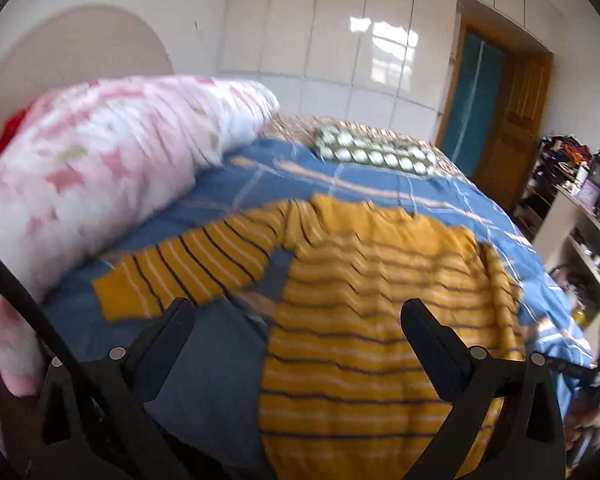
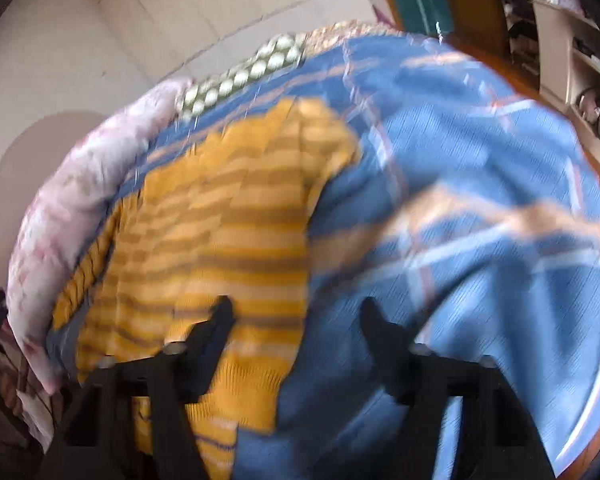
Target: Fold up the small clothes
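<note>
- The left hand-held gripper (image 1: pixel 298 312) hangs over the bed with its two black fingers (image 1: pixel 168 336) spread wide and nothing between them.
- Just beyond and below its fingertips lies the mustard sweater (image 1: pixel 364 312), striped dark and pale, spread flat on the blue checked bedcover (image 1: pixel 380 188).
- One sleeve (image 1: pixel 188 268) stretches out to the left of this gripper's left finger; the body runs under the right finger and on towards the camera.
- Farther left of the gripper a pink and white quilt (image 1: pixel 112 168) lies rolled along the bed's edge; straight ahead, past the sweater, sits a green and white patterned pillow (image 1: pixel 376 152).
- The right hand-held gripper (image 2: pixel 296 312) is about half open and holds nothing; its picture is badly blurred, so whether a fingertip brushes the cloth I cannot tell.
- Its left finger (image 2: pixel 212 340) stands over the sweater's side edge, its right finger over bare bedcover.
- At the far right of the left wrist view a wooden door (image 1: pixel 512 128) and cluttered shelves (image 1: pixel 580 216) show.
</note>
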Demonstrator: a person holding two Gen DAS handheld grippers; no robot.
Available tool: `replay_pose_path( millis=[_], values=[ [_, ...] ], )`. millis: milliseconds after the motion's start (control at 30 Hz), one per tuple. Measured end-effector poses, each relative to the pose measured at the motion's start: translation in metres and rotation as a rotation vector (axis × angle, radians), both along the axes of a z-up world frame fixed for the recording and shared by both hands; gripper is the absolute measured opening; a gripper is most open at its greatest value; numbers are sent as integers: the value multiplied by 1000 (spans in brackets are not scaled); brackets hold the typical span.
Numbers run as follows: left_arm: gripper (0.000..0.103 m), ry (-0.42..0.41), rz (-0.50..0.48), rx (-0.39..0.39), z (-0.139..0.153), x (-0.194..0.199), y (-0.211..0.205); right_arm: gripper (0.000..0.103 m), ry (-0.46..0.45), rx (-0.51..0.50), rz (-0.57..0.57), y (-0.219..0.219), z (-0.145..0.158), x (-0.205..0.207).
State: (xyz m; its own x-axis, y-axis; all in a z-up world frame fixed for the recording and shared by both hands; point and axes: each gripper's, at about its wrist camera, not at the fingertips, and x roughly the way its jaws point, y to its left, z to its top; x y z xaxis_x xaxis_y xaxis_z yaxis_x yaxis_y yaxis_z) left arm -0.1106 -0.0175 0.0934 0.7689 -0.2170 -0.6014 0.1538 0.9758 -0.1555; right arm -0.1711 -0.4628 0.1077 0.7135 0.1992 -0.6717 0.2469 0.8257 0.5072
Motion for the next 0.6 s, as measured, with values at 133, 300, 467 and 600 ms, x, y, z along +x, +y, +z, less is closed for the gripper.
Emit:
replay_pose_path(
  millis=[133,300,467,600],
  values=[
    [100,30,-24,-5,-11,-10,-6,51,49,-6,14,23,-16,10],
    [100,46,-22,-21,-12,-18,1,7,2,33,44,24,-3,12],
    [100,70,18,-53,-17,-20,26,7,26,-133,-206,-33,27,-25],
    [100,124,45,-77,-31,-13,42,12,272,-433,-515,-78,28,-46]
  ],
)
